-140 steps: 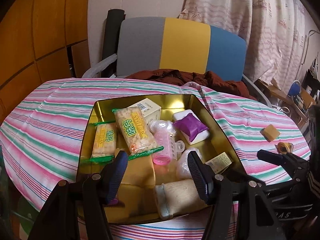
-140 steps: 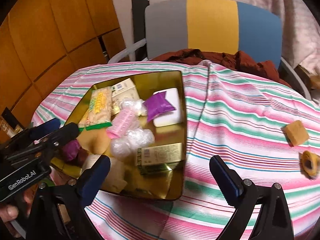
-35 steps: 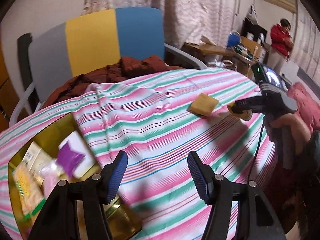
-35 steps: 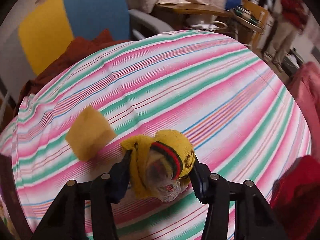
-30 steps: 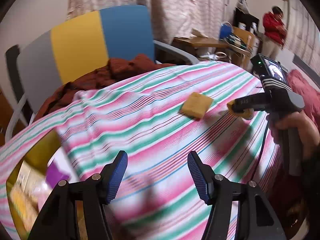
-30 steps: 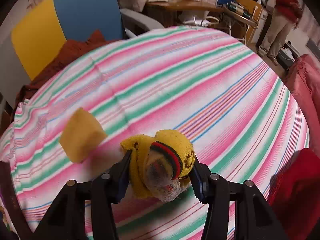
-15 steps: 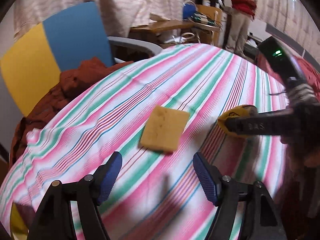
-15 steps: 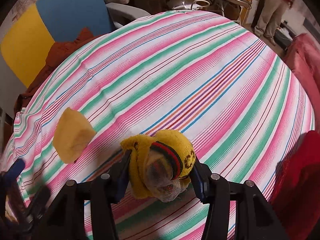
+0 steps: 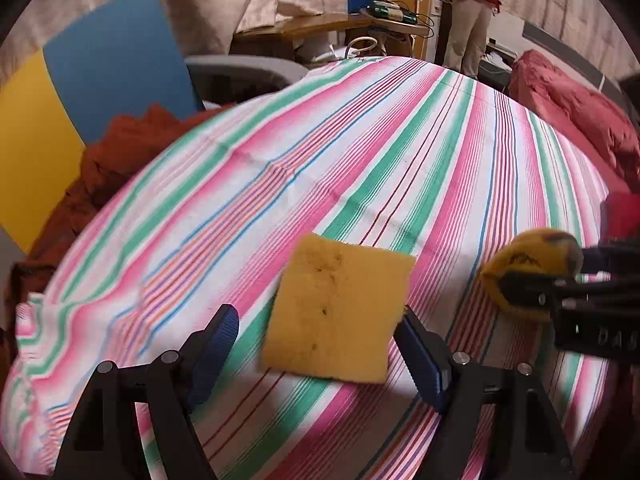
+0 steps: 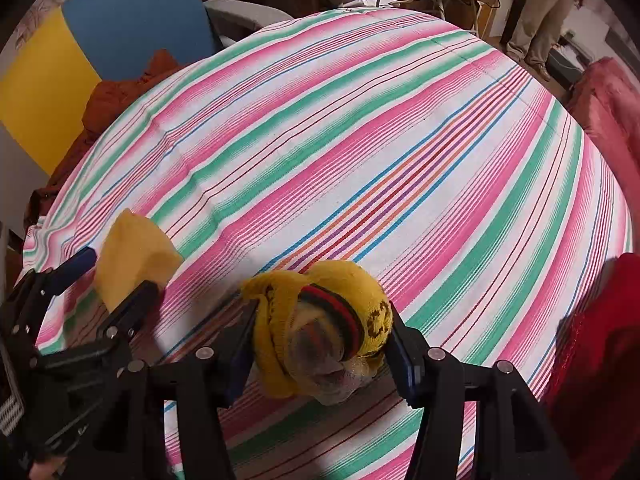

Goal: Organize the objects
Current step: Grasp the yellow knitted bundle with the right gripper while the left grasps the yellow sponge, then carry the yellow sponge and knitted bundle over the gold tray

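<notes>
Both grippers at the desk's right side, one on each item.
Left gripper [image 9: 320, 344] has its jaws wide apart around the sponge [image 9: 338, 312] lying on the striped cloth [image 9: 360, 168]; right gripper [image 10: 320, 344] jaws clamp the yellow knit toy [image 10: 324, 324].

Both tools are matte black plastic. The left gripper [image 9: 320, 352] has two angled arms ending in blue ribbed pads [image 9: 218, 338], with round silver screws [image 9: 170, 357] set along each arm and rectangular cut-outs lower in the frame. The right gripper [image 10: 320, 354] is built alike: black arms, blue pad edges [image 10: 400, 360], silver screw heads [image 10: 435, 353] near the joints. Seen from the left wrist, the right tool's body carries pale embossed letters [image 9: 614, 338], too blurred to read. A white patterned label [image 10: 9, 408] sits on the left tool's side at the right view's edge.
</notes>
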Available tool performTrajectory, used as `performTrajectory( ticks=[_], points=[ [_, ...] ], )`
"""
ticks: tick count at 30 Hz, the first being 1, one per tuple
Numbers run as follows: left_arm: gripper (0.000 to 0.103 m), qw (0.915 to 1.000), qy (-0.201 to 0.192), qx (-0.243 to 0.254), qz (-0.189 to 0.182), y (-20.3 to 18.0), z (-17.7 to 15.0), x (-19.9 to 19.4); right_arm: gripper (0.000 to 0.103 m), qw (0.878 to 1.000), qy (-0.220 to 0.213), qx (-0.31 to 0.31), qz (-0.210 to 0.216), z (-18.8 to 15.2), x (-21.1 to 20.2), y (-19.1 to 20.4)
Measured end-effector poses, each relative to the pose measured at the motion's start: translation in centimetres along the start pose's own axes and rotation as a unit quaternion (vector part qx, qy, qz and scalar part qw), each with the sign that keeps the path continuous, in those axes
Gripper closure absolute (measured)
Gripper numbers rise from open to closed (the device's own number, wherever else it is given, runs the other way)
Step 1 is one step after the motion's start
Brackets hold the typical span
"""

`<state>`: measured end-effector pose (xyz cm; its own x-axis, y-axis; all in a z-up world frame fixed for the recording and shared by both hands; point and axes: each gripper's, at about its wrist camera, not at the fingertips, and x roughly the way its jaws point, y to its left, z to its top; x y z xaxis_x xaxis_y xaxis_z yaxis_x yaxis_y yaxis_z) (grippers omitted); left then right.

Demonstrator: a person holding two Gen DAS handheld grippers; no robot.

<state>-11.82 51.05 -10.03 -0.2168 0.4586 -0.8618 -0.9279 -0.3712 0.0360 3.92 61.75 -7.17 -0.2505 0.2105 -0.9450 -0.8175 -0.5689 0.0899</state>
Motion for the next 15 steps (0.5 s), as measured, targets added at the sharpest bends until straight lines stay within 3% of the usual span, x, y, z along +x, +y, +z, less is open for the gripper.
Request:
performTrajectory(
  ticks=[1, 2, 4, 10, 13, 15],
  points=[
    [0.038, 0.9999, 0.004, -0.01, -0.009, 0.2, 0.0, 0.3, 0.044, 1.0, 0.0, -0.002, -0.003, 0.0, 0.0, 0.1],
    [0.043, 0.9991, 0.008, -0.026, -0.034, 0.5, -0.2, 0.5, 0.044, 1.0, 0.0, -0.004, -0.004, 0.0, 0.1, 0.1],
    [0.046, 0.998, 0.006, -0.049, -0.04, 0.9, -0.6, 0.3, 0.045, 1.0, -0.002, -0.013, -0.007, -0.1, 0.0, 0.3],
    [0.048, 0.9953, -0.012, -0.096, -0.012, 1.1, -3.4, -2.8, 0.048, 0.999, -0.01, -0.044, -0.017, -0.4, -0.3, 1.4],
    [0.048, 0.9911, -0.032, -0.128, 0.014, 1.2, -5.3, -5.6, 0.048, 0.998, -0.018, -0.058, 0.022, -0.7, -0.9, 2.1],
    [0.048, 0.9884, -0.051, -0.14, 0.03, 1.0, -6.6, -8.0, 0.048, 0.994, -0.024, -0.1, 0.042, -1.4, -1.3, 3.4]
  ],
)
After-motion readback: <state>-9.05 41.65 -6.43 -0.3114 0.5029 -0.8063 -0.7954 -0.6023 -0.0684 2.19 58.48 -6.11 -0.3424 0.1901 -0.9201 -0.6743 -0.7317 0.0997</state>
